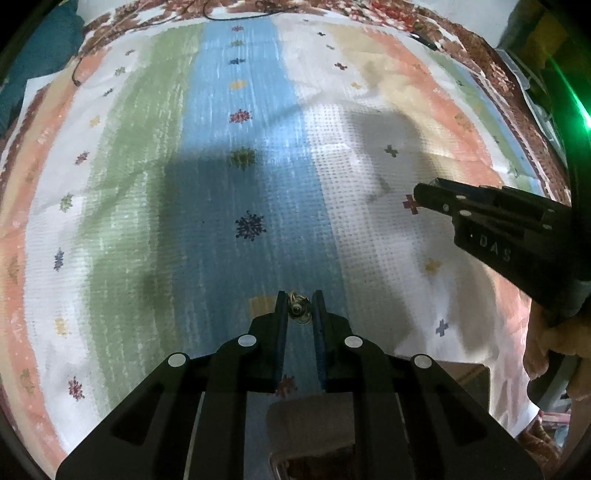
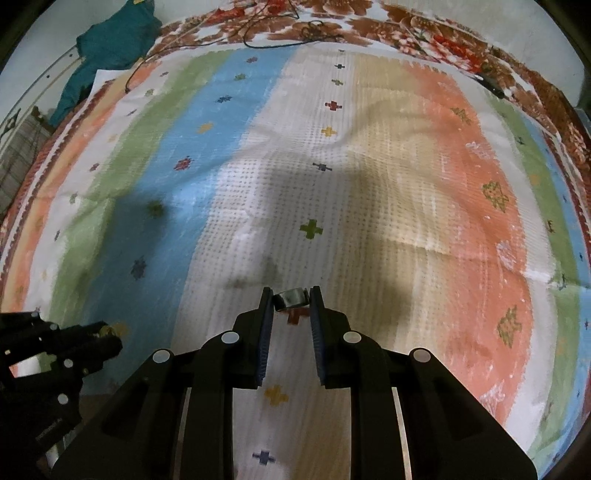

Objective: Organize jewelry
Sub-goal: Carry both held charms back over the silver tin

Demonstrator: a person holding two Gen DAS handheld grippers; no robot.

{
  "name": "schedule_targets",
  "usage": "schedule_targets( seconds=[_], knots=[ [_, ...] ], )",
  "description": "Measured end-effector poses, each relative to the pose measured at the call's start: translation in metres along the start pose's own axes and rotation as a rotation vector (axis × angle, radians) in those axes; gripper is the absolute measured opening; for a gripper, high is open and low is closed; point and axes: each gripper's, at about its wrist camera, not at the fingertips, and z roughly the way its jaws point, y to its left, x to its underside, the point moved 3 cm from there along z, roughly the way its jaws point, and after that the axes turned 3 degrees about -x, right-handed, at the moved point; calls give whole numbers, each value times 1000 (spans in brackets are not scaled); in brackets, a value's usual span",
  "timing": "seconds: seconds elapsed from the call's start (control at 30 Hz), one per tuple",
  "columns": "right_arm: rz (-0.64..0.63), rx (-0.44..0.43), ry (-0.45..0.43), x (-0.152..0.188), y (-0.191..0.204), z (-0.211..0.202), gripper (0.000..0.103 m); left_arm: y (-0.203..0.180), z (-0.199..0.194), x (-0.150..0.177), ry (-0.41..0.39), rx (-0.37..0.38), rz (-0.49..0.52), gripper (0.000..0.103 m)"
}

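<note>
Holding: the left claw (image 1: pixel 299 297) pinches a small gold and silver jewel (image 1: pixel 297 308) between its tips, just above the blue stripe.
Right claw: the right claw (image 2: pixel 291 293) grips a dark shiny ring (image 2: pixel 290 297) between its tips, over a red cross on the white stripe.
Writing: the side of the right claw in the left view shows raised letters that look like "DAS"; other writing is too small to read.
Cloth: a striped cloth (image 1: pixel 155 184) with green, blue, white, tan and orange bands and small cross and flower marks lies under both claws.
Edge: a brown and red flower cloth (image 2: pixel 369 22) runs along the far side.
Cable: a thin black cable (image 2: pixel 280 40) lies on the far edge.
Teal thing: a teal cloth (image 2: pixel 110 40) sits at the far left corner.
In the way: dark shadows fall on the stripes; a box shape below the left claw is too dim to tell.
</note>
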Motion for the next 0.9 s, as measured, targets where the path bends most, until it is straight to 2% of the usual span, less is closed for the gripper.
schedule_targets(
  seconds=[0.2, 0.63, 0.9],
  knots=[
    [-20, 10, -35, 7, 6, -21, 20, -7, -20, 3, -35, 5, 4, 13],
    [-25, 11, -89, 31, 15, -66, 20, -22, -60, 15, -114, -33, 32, 13],
    [-21, -12, -104, 51, 25, -88, 20, -27, -80, 25, -148, -36, 30, 13]
  ],
)
